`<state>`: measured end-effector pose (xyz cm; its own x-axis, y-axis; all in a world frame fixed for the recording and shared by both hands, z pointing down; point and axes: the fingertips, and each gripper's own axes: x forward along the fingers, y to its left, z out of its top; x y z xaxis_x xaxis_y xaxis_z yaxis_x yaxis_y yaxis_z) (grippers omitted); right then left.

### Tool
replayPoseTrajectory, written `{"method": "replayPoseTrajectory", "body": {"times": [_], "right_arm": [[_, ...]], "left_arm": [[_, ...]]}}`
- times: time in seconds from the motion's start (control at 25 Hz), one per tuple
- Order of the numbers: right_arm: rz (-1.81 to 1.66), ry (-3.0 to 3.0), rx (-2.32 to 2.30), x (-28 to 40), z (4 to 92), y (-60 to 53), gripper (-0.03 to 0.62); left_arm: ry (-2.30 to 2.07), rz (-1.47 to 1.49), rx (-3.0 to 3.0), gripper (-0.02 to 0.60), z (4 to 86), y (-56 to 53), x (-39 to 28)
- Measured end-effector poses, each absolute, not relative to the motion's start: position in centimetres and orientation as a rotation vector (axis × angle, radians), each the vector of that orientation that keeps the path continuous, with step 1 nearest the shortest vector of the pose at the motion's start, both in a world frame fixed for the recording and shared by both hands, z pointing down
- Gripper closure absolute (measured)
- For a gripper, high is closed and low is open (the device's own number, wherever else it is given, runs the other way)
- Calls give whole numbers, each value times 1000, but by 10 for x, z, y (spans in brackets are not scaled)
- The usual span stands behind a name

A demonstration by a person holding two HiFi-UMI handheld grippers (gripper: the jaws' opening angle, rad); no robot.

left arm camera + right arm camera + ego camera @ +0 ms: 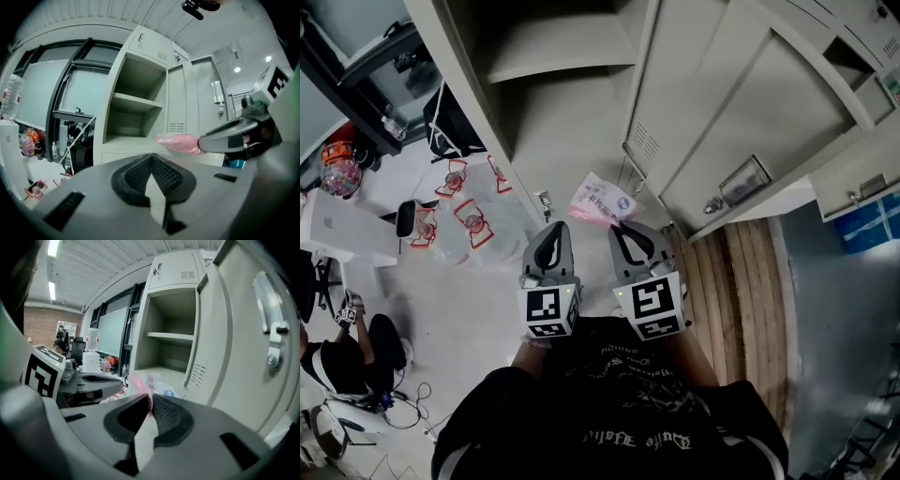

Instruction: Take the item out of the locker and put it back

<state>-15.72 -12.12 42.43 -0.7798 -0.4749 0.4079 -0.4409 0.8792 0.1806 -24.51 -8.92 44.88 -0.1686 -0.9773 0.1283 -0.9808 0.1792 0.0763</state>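
Currently the open locker [567, 131] fills the upper frame; left gripper [551, 246], jaws together, holds nothing; right gripper [623, 227] pinches only an edge of the pink packet [602, 199], mid-frame, outside the locker; so thin a grip may let it slip.

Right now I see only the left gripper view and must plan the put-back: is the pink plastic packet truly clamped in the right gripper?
Observer: Yes. The right gripper view shows the right gripper shut on the pink plastic packet at its near edge.
Operator: Is it plain pink?
Observer: No, its far part is white with red and blue print.
Operator: What's on the floor at my right?
Observer: The head view shows a strip of wooden planks along the closed grey lockers.
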Motion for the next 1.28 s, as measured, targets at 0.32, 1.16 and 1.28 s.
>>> {"method": "replayPoseTrajectory", "body": {"times": [0.32, 1.16, 1.28], "right_arm": [[-87, -2597, 642, -124, 436, -108, 565], [49, -2547, 735, -8, 462, -99, 565], [66, -2532, 770, 6, 463, -99, 565]], "left_arm": [[-2257, 52, 1958, 574, 453, -87, -209], [-2077, 136, 2137, 574, 474, -102, -105], [-2027, 142, 2187, 574, 473, -106, -91]]}}
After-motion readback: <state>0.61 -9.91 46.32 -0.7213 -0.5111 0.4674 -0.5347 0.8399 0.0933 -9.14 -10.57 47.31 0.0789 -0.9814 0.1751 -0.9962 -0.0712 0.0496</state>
